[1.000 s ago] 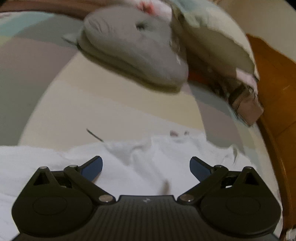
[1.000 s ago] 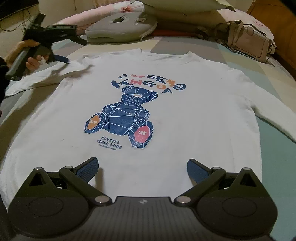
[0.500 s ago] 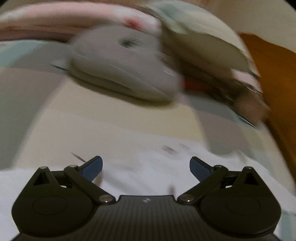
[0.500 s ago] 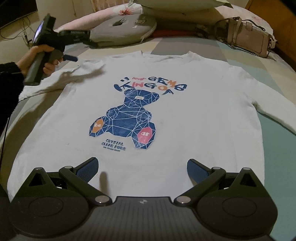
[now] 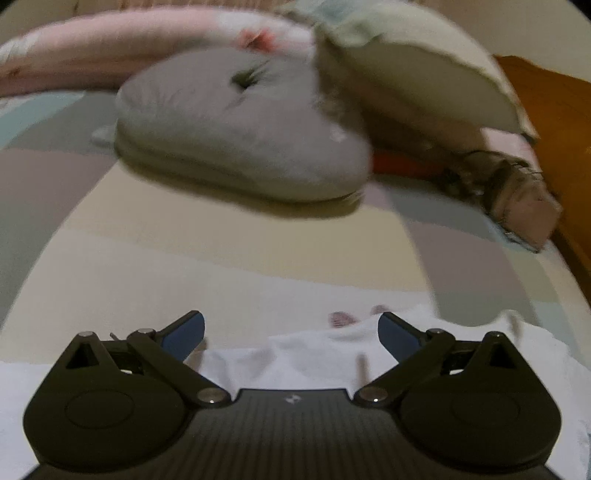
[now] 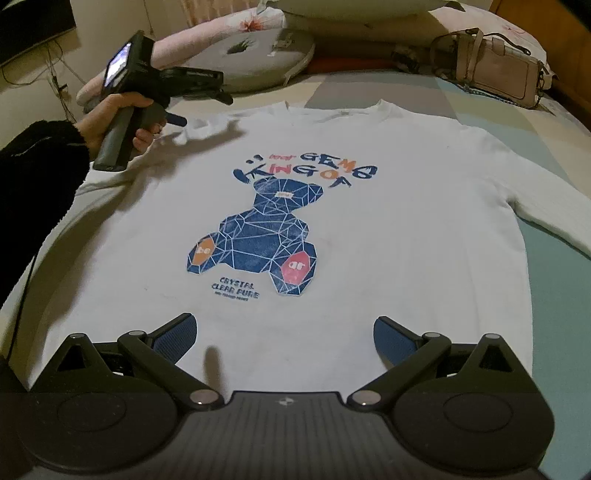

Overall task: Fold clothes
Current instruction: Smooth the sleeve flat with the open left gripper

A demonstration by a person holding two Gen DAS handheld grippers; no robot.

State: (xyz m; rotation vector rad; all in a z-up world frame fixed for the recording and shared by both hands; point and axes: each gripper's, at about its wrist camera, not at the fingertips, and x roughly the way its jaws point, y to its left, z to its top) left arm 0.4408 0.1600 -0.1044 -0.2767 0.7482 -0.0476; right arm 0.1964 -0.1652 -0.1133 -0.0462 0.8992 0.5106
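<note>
A white long-sleeved shirt [image 6: 369, 221] with a blue bear print [image 6: 258, 236] lies spread face up on the bed, collar at the far end. My right gripper [image 6: 284, 332] hovers open over the shirt's near hem, nothing between its fingers. My left gripper [image 6: 201, 109], held by a hand [image 6: 110, 114], hangs open just above the shirt's left shoulder. In the left wrist view the left gripper [image 5: 291, 328] is open over a rumpled edge of the white shirt [image 5: 295, 354].
A grey round cushion [image 6: 258, 55] and pillows [image 6: 354, 11] lie beyond the collar. A beige handbag [image 6: 498, 74] sits at the far right. The patchwork bedcover [image 5: 221, 240] shows past the shirt. A wooden bed frame [image 5: 554, 122] runs along the right.
The left gripper has moved right and forward along the shoulder toward the collar, still open. The right gripper has stayed over the hem, open.
</note>
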